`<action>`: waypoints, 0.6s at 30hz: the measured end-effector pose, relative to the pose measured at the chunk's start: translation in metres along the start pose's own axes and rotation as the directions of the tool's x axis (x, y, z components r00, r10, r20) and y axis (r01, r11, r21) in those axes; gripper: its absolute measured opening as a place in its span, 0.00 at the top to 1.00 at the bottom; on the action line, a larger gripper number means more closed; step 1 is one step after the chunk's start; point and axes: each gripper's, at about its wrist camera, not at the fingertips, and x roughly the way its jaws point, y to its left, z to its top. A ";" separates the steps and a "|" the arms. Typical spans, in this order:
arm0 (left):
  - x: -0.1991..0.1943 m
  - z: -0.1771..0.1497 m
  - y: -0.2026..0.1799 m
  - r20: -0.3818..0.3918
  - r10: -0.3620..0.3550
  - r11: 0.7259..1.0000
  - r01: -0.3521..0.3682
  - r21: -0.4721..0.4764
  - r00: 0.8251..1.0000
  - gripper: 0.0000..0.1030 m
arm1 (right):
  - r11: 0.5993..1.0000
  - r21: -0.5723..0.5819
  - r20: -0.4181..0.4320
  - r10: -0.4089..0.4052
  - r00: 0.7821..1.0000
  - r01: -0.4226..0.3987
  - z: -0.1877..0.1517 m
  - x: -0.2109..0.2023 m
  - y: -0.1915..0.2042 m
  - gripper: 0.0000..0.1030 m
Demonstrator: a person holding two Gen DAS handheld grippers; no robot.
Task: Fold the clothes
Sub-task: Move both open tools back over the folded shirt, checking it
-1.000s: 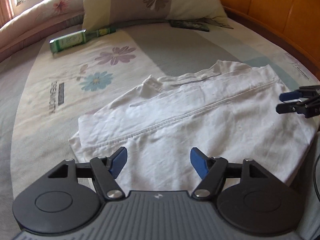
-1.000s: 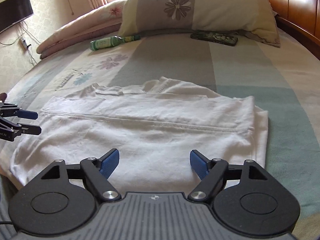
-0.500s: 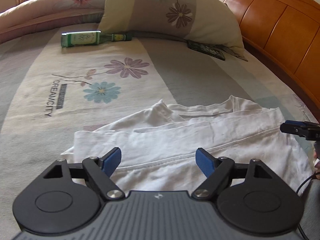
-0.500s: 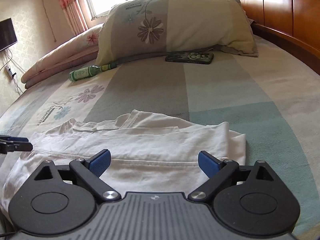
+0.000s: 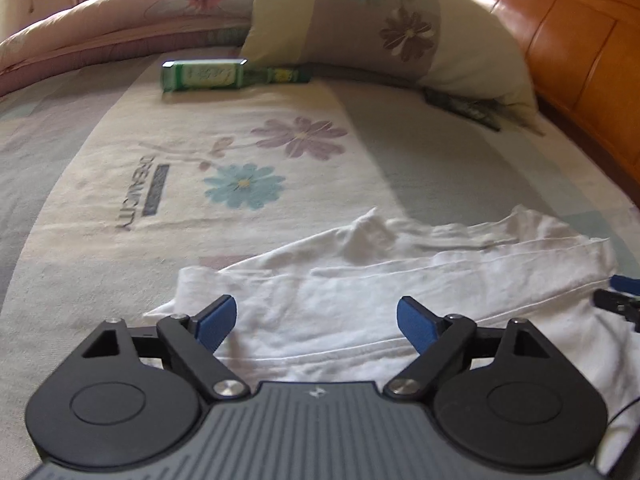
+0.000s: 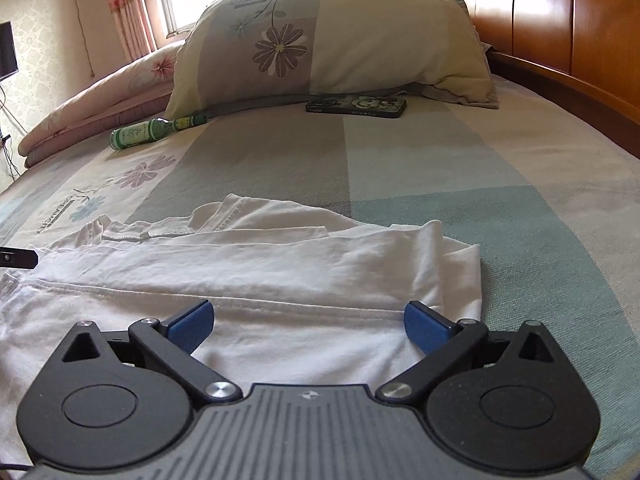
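Note:
A white garment (image 5: 360,292) (image 6: 248,272), folded into a long band, lies across the bed's patterned sheet. My left gripper (image 5: 316,324) hovers over its left end, jaws still opening, with nothing pinched between the blue pads. My right gripper (image 6: 308,324) hangs over the right end, jaws also widening and bare cloth below them. Each gripper's tip shows at the edge of the other's view: the right one (image 5: 618,300) and the left one (image 6: 18,258).
A green glass bottle (image 5: 224,74) (image 6: 152,133) lies near the pillow (image 6: 328,44) at the head of the bed. A dark phone case (image 6: 356,106) rests below the pillow. A wooden headboard (image 6: 560,20) runs along the right. A rolled quilt (image 5: 120,28) lies beyond the bottle.
Both grippers' jaws have spread wider. Both cameras now look further up the bed, with less of the garment in view and the pillow and headboard larger.

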 end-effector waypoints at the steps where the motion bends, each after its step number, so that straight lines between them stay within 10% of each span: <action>1: 0.004 0.000 0.004 -0.002 0.019 1.000 -0.019 -0.016 1.000 0.15 | 1.000 -0.004 -0.005 -0.004 1.000 0.004 0.000 0.000 0.001 0.00; 18: -0.065 -0.062 -0.031 -0.044 -0.093 0.991 0.088 -0.102 0.995 0.11 | 0.984 0.112 -0.117 0.150 0.982 -0.137 -0.030 -0.063 0.047 0.00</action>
